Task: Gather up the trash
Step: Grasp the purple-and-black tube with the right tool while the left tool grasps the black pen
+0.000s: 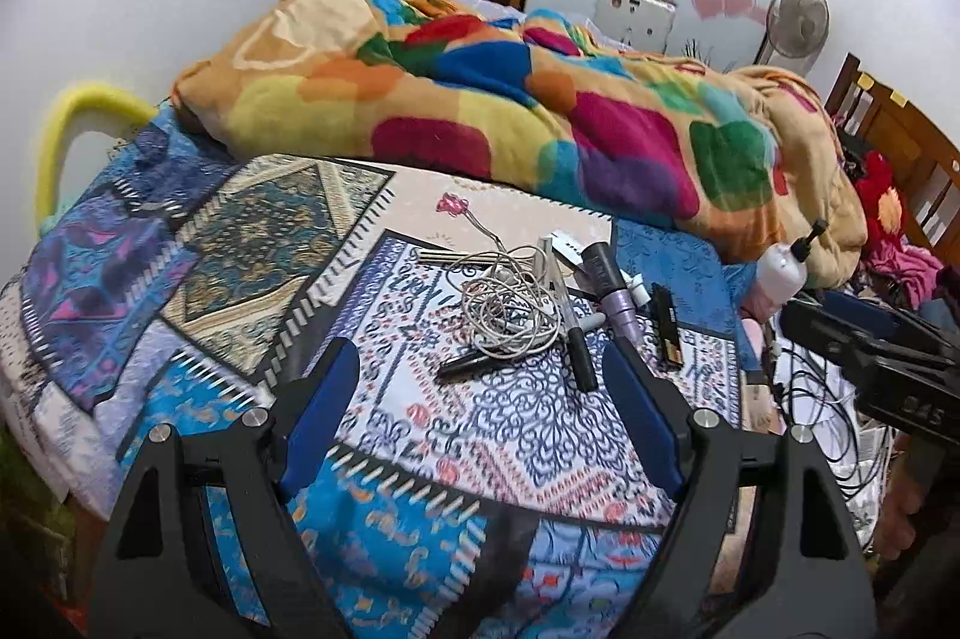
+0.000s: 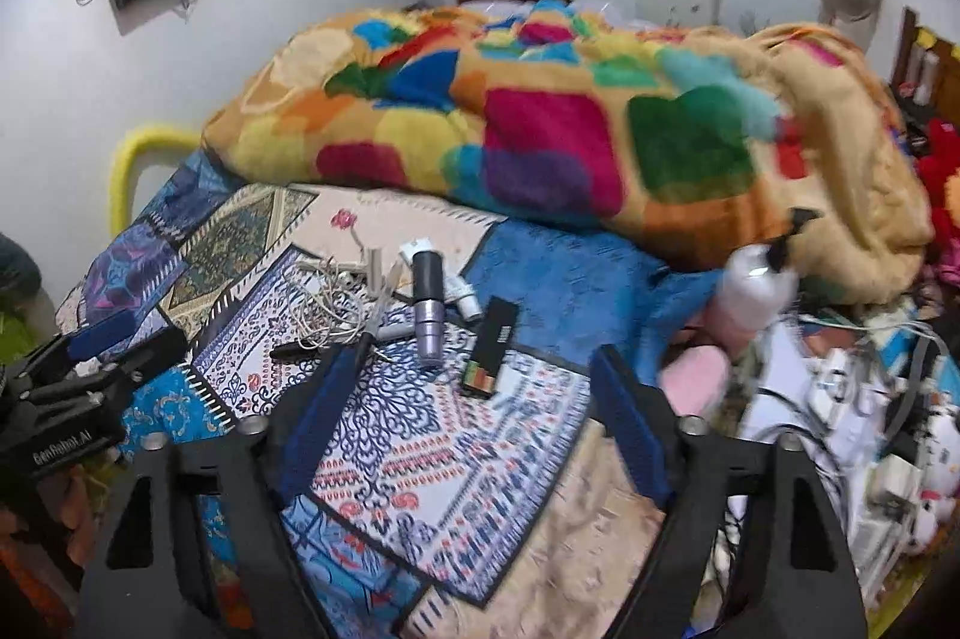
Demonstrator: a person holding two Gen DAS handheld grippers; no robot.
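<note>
Both the left hand-held gripper (image 1: 480, 399) and the right hand-held gripper (image 2: 468, 411) hover with fingers wide apart and empty over the bed (image 1: 252, 231); the clutter to collect lies ahead on the patterned sheet, a tangled white cable (image 1: 510, 309), black markers (image 1: 579, 357), a purple tube (image 2: 429, 315) and a flat black box (image 2: 492, 354). These look light; the cable is limp and best pinched at its bunched middle, the markers stiff and likely to roll, so grip mid-barrel; the only legible writing is "GenRobot.AI" on the other gripper's body.

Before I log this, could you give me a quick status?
Both hand-held grippers open, empty: left, right. Clutter pile on bed untouched. Tangled cord among it.
</note>
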